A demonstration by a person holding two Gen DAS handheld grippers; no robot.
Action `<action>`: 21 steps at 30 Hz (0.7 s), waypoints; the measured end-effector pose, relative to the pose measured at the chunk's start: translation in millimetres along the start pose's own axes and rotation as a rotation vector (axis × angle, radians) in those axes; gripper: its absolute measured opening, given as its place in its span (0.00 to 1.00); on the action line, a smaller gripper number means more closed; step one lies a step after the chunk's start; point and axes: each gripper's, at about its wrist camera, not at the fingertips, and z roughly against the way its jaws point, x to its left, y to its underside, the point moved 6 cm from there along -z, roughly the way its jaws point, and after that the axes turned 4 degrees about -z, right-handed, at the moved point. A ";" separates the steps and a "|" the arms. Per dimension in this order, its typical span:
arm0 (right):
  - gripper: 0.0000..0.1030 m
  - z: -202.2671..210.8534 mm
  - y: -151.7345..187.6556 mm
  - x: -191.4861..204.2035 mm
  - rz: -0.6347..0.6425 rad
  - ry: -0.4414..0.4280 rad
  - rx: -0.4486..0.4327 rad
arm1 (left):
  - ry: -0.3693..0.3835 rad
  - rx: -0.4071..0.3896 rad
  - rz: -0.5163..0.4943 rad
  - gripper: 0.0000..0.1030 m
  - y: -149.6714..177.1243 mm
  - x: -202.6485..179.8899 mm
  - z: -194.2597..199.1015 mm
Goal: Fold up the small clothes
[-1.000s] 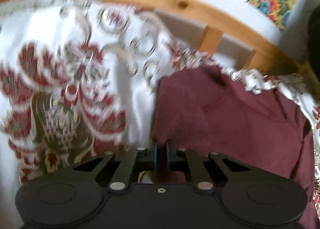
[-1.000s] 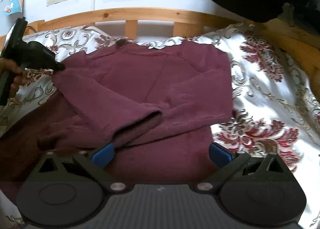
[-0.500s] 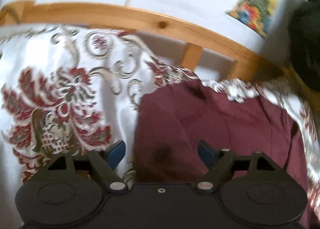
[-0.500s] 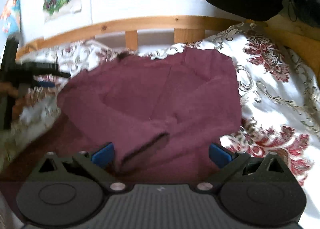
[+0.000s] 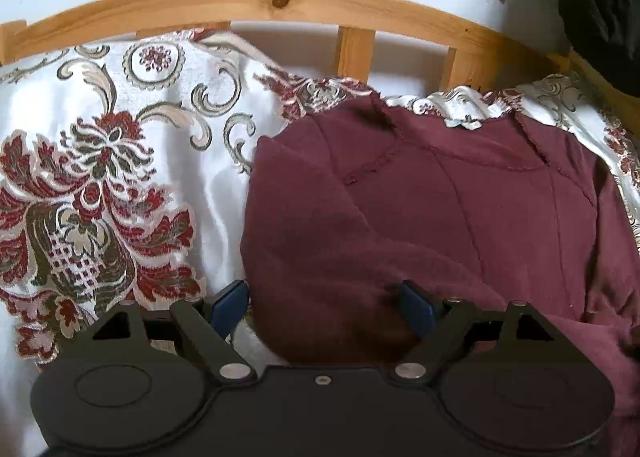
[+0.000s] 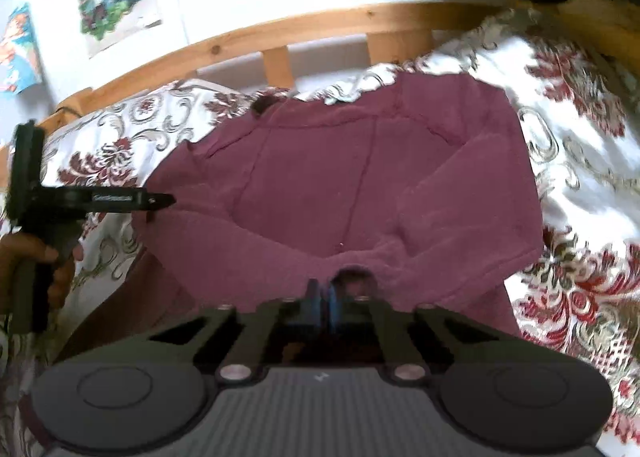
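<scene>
A maroon sweater [image 6: 360, 185] lies spread on a white bedspread [image 5: 120, 177] patterned with red flowers, its neckline toward the pine bed rail [image 5: 280, 1] and both sleeves folded in across the body. The right gripper [image 6: 322, 299] sits at the garment's near edge, directly below the point where the two sleeves meet; its blue pads [image 6: 312, 297] have just snapped together, and a bunched fold of maroon cloth rises right in front of the tips, though the blurred view does not show clearly how much fabric is pinched between them. The left gripper [image 5: 320, 303] sits at the sweater's left side, over the folded sleeve and shoulder. Its jaws stand wide, having opened within the past second, with a rounded hump of maroon cloth lying between the blue pads [image 5: 228, 305]; the pads do not press on it. In the right wrist view, the same left gripper [image 6: 160, 200] points its black tip at the sweater's left edge, gripped by a hand [image 6: 36, 261] at the frame's margin.
</scene>
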 end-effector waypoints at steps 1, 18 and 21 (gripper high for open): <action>0.03 6.1 -0.4 2.5 0.021 0.000 -0.021 | -0.006 0.011 0.002 0.81 1.2 1.3 -1.5; 0.09 28.1 40.9 12.7 0.103 -0.054 0.050 | 0.076 0.020 0.039 0.87 2.3 -4.4 14.8; 0.16 29.6 42.9 7.0 0.081 -0.054 0.055 | 0.117 -0.005 -0.009 0.93 5.4 -19.9 25.8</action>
